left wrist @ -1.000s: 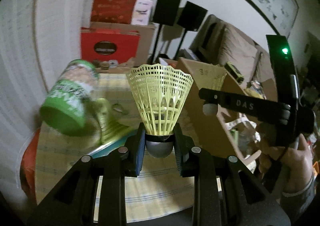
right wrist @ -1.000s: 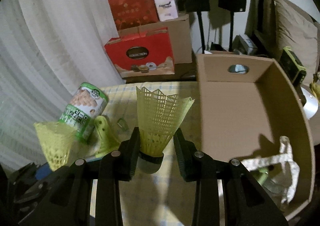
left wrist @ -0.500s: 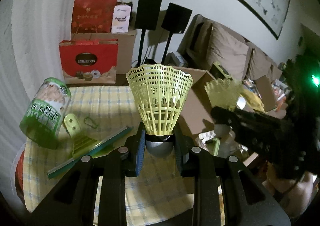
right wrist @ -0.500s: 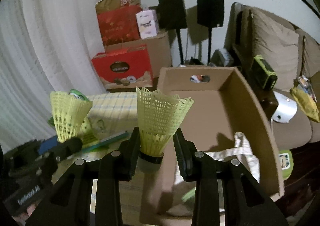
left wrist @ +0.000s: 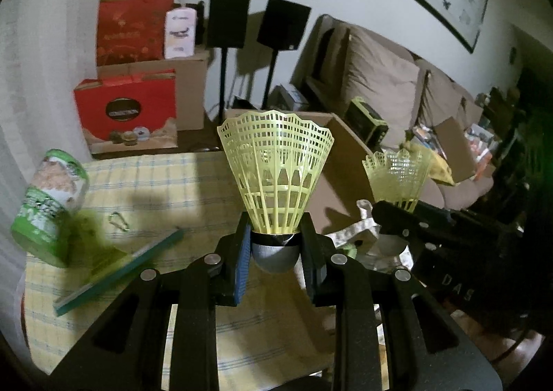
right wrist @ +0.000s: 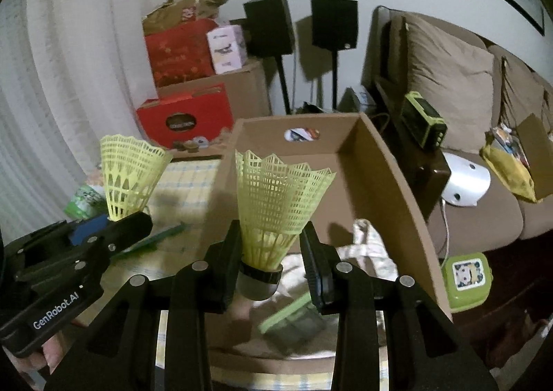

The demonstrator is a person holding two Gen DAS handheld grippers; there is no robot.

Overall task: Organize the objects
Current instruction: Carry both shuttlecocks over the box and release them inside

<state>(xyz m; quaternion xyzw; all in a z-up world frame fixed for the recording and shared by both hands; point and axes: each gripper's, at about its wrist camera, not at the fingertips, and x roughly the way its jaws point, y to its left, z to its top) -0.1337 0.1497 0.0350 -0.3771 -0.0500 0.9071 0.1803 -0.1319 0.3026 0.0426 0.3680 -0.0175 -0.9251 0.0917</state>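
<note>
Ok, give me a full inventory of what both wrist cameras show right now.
Yellow plastic mesh shuttlecocks with grey bases: two, one in the left hand-held gripper, one in the right.
Open brown cardboard box: one, right of the table, with pale cloth and a green item inside.
Green cylindrical snack can: one, table's left edge.
Green flat strip tool: one, lying on the table.
Yellow checked tablecloth: one, covers the table.
Red gift boxes: two, stacked with cartons behind the table.
Black speakers on stands: two, by the wall.
Beige sofa: one, right.
Left hand-held gripper: black, shut on its shuttlecock.
Right hand-held gripper: black, shut on its shuttlecock.
</note>
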